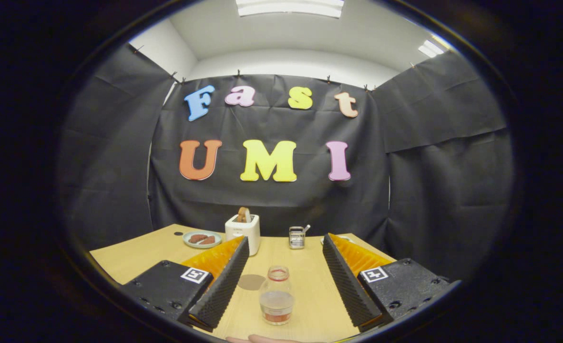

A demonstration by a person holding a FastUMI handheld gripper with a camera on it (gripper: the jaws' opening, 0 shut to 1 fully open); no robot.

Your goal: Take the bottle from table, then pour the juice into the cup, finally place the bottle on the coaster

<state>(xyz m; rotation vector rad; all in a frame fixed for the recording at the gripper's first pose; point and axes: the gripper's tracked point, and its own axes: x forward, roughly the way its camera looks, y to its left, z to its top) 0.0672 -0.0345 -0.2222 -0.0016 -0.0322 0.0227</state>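
Note:
A clear bottle (276, 295) with a red-rimmed open neck stands upright on the wooden table (310, 286). It holds a little pale juice and sits low between my two fingers, touched by neither. My gripper (286, 239) is open, its jaws wide apart. A flat round brown coaster (251, 282) lies just left of the bottle, beside the left finger (224, 286). Beyond the fingertips a small metal cup (297, 237) with a handle stands near the table's far edge.
A white toaster (243, 231) with a slice in it stands at the back, by the left fingertip. A plate (202, 238) with brown pieces lies left of it. A pale dish (342, 237) peeks from behind the right finger. Part of a hand (262, 339) shows in front of the bottle.

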